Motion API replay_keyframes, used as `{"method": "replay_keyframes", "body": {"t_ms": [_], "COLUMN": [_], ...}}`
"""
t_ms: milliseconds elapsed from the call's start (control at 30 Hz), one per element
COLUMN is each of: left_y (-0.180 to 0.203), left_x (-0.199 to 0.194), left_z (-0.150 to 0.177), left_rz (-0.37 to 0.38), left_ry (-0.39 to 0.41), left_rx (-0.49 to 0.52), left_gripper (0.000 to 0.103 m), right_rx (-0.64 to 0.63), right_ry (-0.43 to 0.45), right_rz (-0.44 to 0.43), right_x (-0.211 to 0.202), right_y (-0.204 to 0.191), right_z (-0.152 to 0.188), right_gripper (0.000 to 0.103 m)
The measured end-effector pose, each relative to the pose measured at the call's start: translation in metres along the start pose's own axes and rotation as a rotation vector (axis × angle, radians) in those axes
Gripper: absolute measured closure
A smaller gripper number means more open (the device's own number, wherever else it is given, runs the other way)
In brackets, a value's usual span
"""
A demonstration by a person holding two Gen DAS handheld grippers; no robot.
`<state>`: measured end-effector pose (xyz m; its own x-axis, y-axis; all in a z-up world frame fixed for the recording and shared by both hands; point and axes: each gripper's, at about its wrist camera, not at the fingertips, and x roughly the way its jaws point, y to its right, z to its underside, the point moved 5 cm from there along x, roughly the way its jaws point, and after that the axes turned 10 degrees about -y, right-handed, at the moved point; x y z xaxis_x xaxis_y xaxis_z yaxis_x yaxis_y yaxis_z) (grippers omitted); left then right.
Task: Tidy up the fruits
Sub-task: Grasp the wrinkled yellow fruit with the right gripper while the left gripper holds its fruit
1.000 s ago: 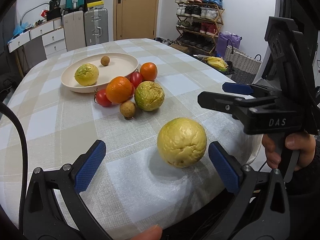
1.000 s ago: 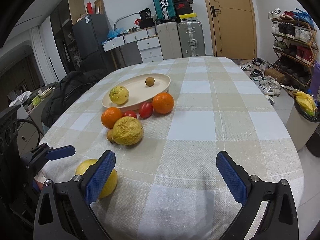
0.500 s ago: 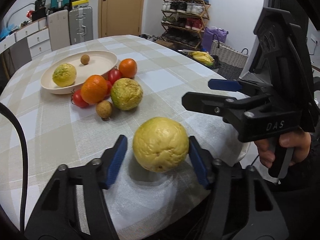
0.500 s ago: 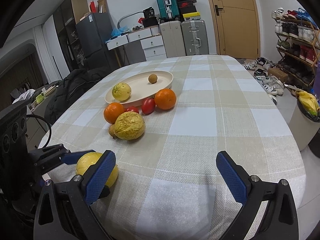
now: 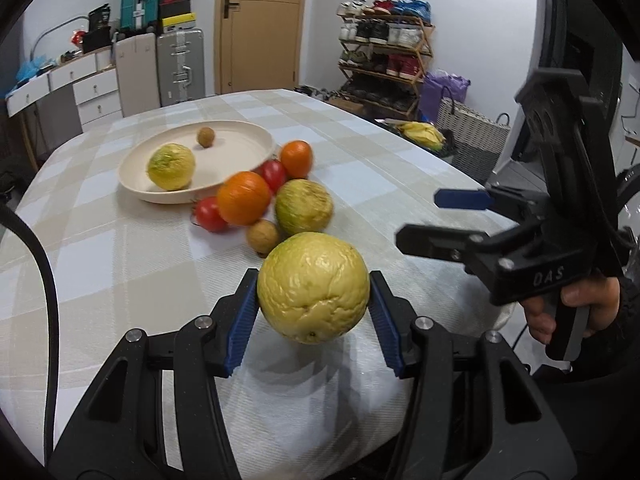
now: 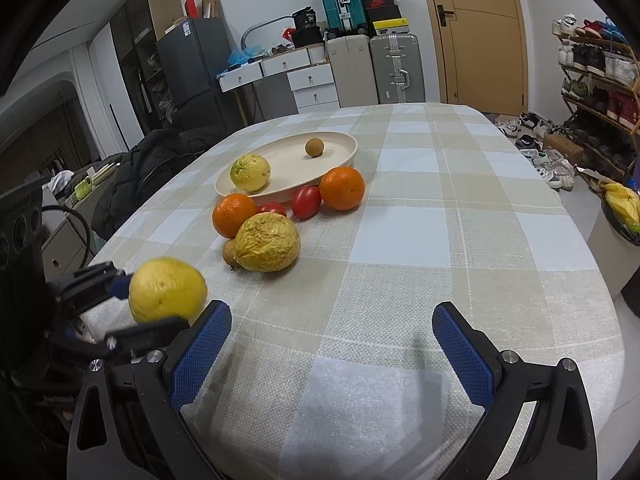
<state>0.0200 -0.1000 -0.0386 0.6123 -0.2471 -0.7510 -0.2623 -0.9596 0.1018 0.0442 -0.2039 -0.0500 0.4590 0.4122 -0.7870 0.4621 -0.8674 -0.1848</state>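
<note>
My left gripper (image 5: 313,314) is shut on a wrinkled yellow fruit (image 5: 313,287), its blue pads (image 5: 243,315) pressing both sides, a little above the checked tablecloth (image 5: 120,264). In the right wrist view the same yellow fruit (image 6: 167,289) shows at the left. My right gripper (image 6: 331,350) stands open over bare cloth with nothing between its fingers. Further back a cream plate (image 5: 240,148) holds a yellow-green fruit (image 5: 171,166) and a small brown fruit (image 5: 206,136). Beside the plate lie two oranges (image 5: 243,198), two tomatoes (image 5: 209,214), a green-yellow fruit (image 5: 304,206) and a small brown fruit (image 5: 262,236).
A hand (image 5: 576,308) holds the right gripper's handle at the table's right edge. Off the table stand a shoe rack (image 5: 384,68), a woven basket (image 5: 468,136), suitcases (image 5: 180,68) and drawers (image 5: 92,88). A dark coat (image 6: 148,172) lies on a chair at the left.
My left gripper closed from wide open onto the yellow fruit and lifted it slightly off the cloth. The right gripper stayed open and nearly still.
</note>
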Motion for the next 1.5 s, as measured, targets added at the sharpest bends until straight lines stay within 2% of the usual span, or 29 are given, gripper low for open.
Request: {"method": "replay_keyframes", "body": {"t_ms": [233,300,667,767,833,1067,1300,1400,1500], "left_y": [-0.038,-0.046,-0.073,-0.08,-0.084,-0.091,-0.092,-0.094,-0.096], "left_x": [-0.007,-0.009,-0.022,-0.022,-0.022,-0.023,-0.023,-0.022,-0.02], "left_z": [-0.006,-0.007,-0.01,-0.011,-0.01,-0.009,-0.009,-0.01,-0.012], "left_rz": [-0.04,-0.046,-0.091,-0.101,-0.108,-0.119,-0.117,-0.113,-0.116], "left_ry": [0.013,0.02,0.055,0.055,0.054,0.057,0.062,0.058,0.056], "left_rx": [-0.092,-0.111,-0.168,-0.186,-0.199,-0.221,-0.226,-0.234,-0.239], "left_gripper": [0.052,0.052,0.052,0.052,0.052,0.052,0.052,0.052,0.052], "right_rx": [-0.036,-0.047,-0.07,-0.085,-0.09,-0.078,-0.069,-0.052,-0.052], "right_ry": [-0.018,-0.016,-0.062,-0.071,-0.079,-0.113,-0.133,-0.13,-0.124], "right_rz": [-0.022,-0.005,-0.054,-0.06,-0.067,-0.116,-0.138,-0.152,-0.158], "right_x": [0.012,0.016,0.045,0.049,0.052,0.063,0.069,0.068,0.067], "right_y": [-0.014,-0.018,-0.033,-0.037,-0.039,-0.041,-0.043,-0.04,-0.039], "right_z": [-0.012,-0.018,-0.049,-0.052,-0.052,-0.053,-0.049,-0.049,-0.048], "right_gripper": [0.0,0.0,0.003,0.008,0.016,0.025,0.045,0.05,0.051]}}
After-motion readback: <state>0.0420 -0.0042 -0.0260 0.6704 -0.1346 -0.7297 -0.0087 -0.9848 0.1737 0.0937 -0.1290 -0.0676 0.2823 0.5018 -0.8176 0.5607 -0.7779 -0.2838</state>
